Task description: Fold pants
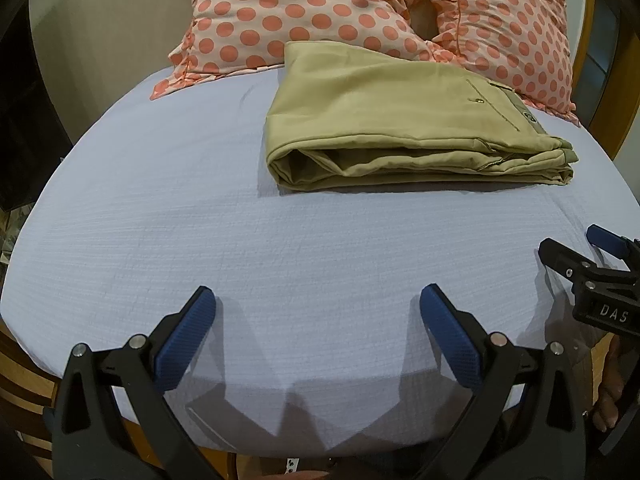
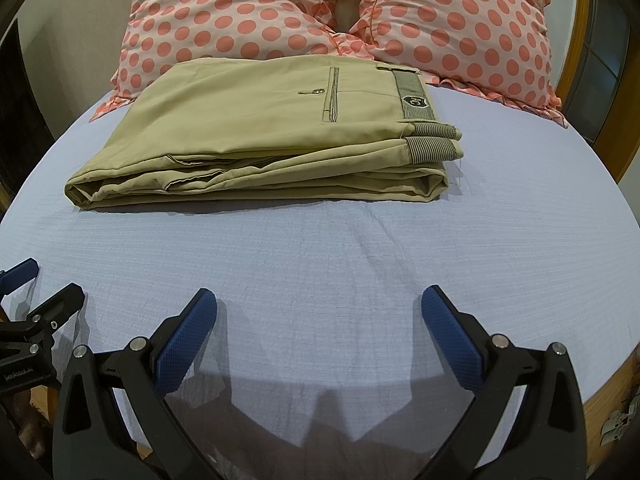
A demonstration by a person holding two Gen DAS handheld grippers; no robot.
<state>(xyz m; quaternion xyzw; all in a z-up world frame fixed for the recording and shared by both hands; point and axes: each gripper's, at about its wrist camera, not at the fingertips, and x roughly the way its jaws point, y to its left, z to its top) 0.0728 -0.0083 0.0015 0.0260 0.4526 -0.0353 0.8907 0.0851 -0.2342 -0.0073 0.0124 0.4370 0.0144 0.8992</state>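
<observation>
Khaki pants [image 1: 392, 120] lie folded in a flat stack on the light blue bed sheet [image 1: 200, 220], close to the pillows. In the right wrist view the pants [image 2: 260, 128] show a back pocket and a striped waistband at the right end. My left gripper [image 1: 316, 304] is open and empty, hovering over bare sheet near the bed's front edge, well short of the pants. My right gripper [image 2: 320, 304] is open and empty, also over bare sheet in front of the pants. Each gripper shows at the edge of the other's view.
Two pink pillows with coral dots [image 1: 304, 12] [image 2: 460, 20] lean at the head of the bed behind the pants. A wooden bed frame [image 1: 600, 92] runs along the right side. A wall [image 1: 100, 28] stands at the far left.
</observation>
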